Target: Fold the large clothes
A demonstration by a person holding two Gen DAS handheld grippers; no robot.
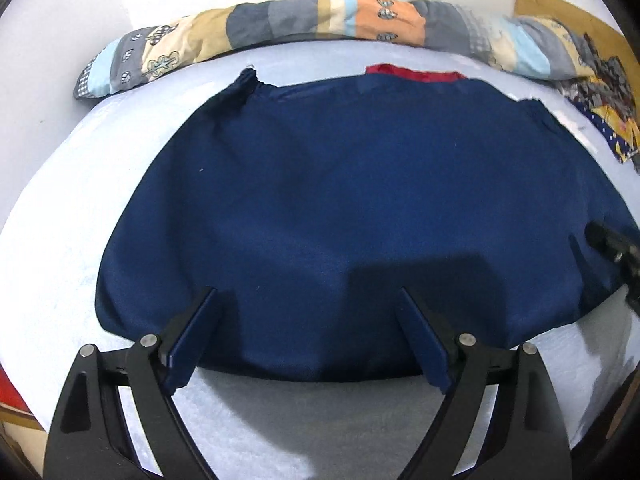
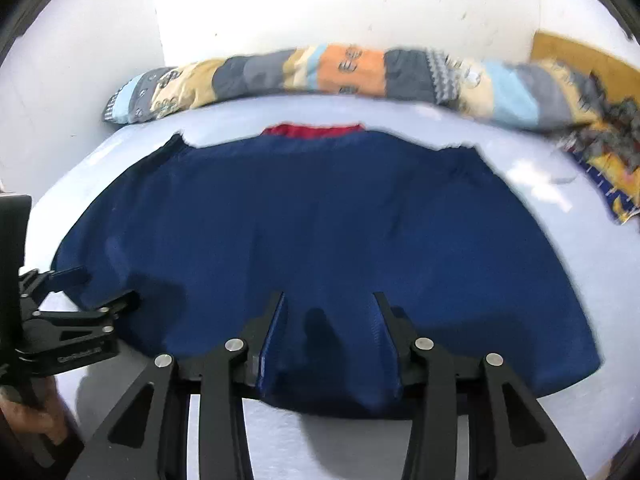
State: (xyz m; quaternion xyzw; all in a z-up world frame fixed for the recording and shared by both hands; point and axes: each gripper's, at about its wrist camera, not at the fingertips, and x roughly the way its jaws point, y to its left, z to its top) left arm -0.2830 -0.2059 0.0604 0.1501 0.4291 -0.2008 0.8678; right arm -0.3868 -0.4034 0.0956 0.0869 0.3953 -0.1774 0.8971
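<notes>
Left wrist: navy garment (image 1: 352,208) lies flat on the pale bed sheet (image 1: 52,216) (red lining at its far edge); left tongs (image 1: 306,304) open above its near hem. Right wrist: right tongs (image 2: 328,308) part-open, hem fabric bunched between them, grip uncertain.

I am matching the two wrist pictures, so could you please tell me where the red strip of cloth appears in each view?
Left wrist view: the red strip peeks out at the far edge of the blue garment, right of centre.
Right wrist view: the red strip lies at the same far edge, about centre.
Shared landmark: the patchwork quilt rolled along the wall behind it.
</notes>
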